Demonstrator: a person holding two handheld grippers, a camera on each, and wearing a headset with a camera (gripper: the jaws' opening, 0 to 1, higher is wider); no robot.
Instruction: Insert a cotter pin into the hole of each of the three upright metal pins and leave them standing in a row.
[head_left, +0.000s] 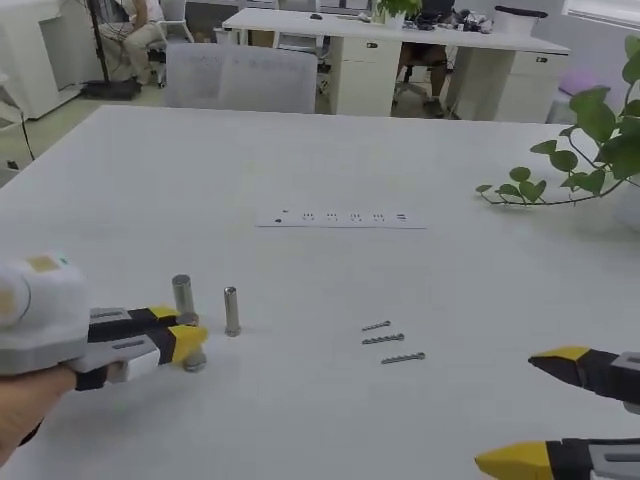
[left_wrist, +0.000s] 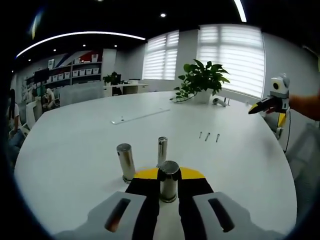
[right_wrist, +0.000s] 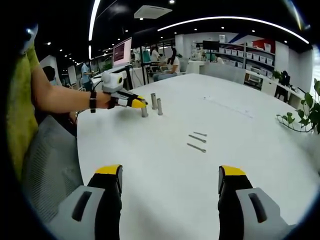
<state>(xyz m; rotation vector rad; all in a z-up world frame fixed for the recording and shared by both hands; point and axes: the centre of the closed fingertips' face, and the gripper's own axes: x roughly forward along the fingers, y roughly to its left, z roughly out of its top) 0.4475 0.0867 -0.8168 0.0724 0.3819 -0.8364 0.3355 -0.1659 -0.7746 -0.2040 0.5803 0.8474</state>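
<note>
Head view: the left gripper (head_left: 192, 343) pinches one upright metal pin (head_left: 193, 362), with two further pins (head_left: 231, 311) standing just beyond it. Three cotter pins (head_left: 384, 340) lie flat on the table between the grippers. The right gripper (head_left: 518, 410) has its jaws spread and empty.

Left gripper view: the held pin's axis is vertical.

Right gripper view: the cotter pins lie ahead of the jaws, their axes slanting across the approach.

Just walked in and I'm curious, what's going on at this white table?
A person works with two handheld grippers. The left gripper has its jaws closed around one upright metal pin, with two other pins standing just beyond it. Three cotter pins lie loose on the table, none inserted yet. The right gripper hovers open, holding nothing.
</note>
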